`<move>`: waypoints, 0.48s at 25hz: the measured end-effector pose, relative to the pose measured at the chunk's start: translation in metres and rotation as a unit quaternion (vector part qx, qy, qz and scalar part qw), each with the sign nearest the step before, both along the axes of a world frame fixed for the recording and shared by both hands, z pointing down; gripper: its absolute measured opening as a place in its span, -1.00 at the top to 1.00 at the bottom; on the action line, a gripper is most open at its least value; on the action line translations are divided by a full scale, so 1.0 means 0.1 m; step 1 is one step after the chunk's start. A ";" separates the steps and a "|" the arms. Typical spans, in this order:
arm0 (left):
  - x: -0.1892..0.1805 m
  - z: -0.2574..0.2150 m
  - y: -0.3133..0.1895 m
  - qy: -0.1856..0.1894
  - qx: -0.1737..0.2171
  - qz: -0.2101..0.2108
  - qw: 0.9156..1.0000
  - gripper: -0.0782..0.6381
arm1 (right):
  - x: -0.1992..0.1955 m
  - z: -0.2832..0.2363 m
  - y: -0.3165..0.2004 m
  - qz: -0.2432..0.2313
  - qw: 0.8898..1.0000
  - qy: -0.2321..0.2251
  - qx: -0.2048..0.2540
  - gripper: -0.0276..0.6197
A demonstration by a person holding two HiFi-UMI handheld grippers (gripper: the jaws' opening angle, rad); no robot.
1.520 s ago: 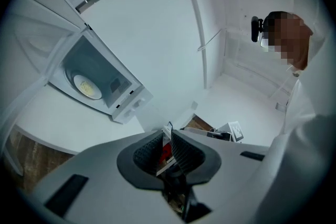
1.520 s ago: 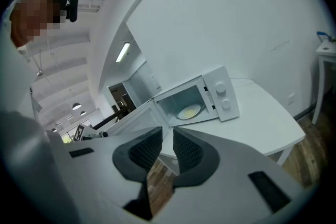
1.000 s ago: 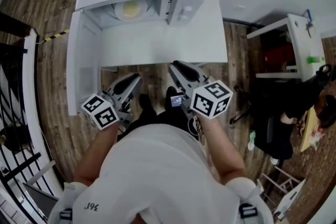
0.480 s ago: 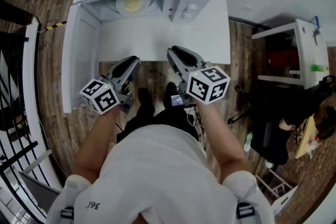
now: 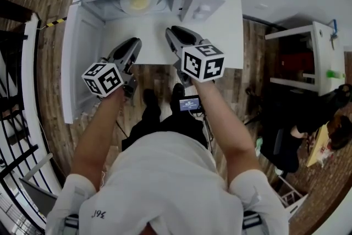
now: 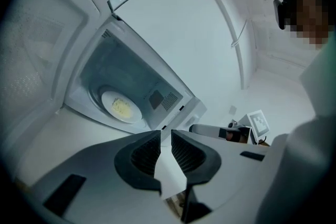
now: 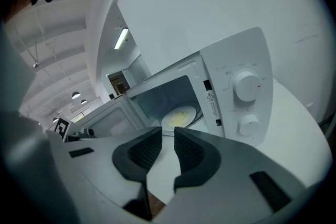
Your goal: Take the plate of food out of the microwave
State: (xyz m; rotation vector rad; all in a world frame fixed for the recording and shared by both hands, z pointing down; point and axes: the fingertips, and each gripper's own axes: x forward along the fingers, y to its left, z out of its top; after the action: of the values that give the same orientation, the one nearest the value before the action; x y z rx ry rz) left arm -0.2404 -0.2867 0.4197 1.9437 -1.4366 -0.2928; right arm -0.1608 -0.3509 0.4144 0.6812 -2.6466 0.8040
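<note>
A white microwave (image 5: 203,5) stands on a white table (image 5: 220,47) with its door (image 5: 74,63) swung open to the left. Inside, on the turntable, rests a white plate of yellow food (image 5: 138,3), also seen as the plate (image 6: 122,107) and the plate (image 7: 179,117). My left gripper (image 5: 132,44) reaches over the table's front edge, short of the cavity. My right gripper (image 5: 173,34) is beside it, a little further in. Both point at the opening. The left gripper (image 6: 165,136) and right gripper (image 7: 168,134) each keep a narrow gap between the pads, with nothing in it.
The microwave's two knobs (image 7: 245,85) sit on the panel right of the cavity. A white shelf unit (image 5: 308,52) and dark clutter (image 5: 286,135) stand on the wooden floor at right. A black railing (image 5: 16,118) runs along the left.
Both grippers have moved forward from in front of the table to over its front edge, closer to the open microwave. Their jaws look unchanged.
</note>
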 end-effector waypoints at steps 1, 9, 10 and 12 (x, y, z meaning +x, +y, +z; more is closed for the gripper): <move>-0.04 0.03 -0.04 -0.001 -0.003 -0.003 1.000 0.64 | -0.04 0.03 -0.05 0.002 1.000 0.004 0.000 0.76; -0.32 0.21 -0.31 -0.004 -0.022 -0.024 0.999 0.64 | -0.32 0.26 -0.30 0.011 1.000 0.025 -0.006 0.64; -0.36 0.24 -0.33 -0.006 -0.025 -0.028 0.999 0.64 | -0.35 0.28 -0.34 0.014 1.000 0.027 -0.007 0.64; -0.41 0.30 -0.38 -0.010 -0.032 -0.035 0.999 0.64 | -0.41 0.33 -0.42 0.022 0.999 0.032 -0.010 0.59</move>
State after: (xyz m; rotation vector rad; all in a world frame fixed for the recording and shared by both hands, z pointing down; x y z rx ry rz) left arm -0.2818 -0.3244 0.4501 1.8532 -1.5106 -0.2582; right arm -0.2018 -0.3929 0.4473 0.7492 -2.5710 0.8068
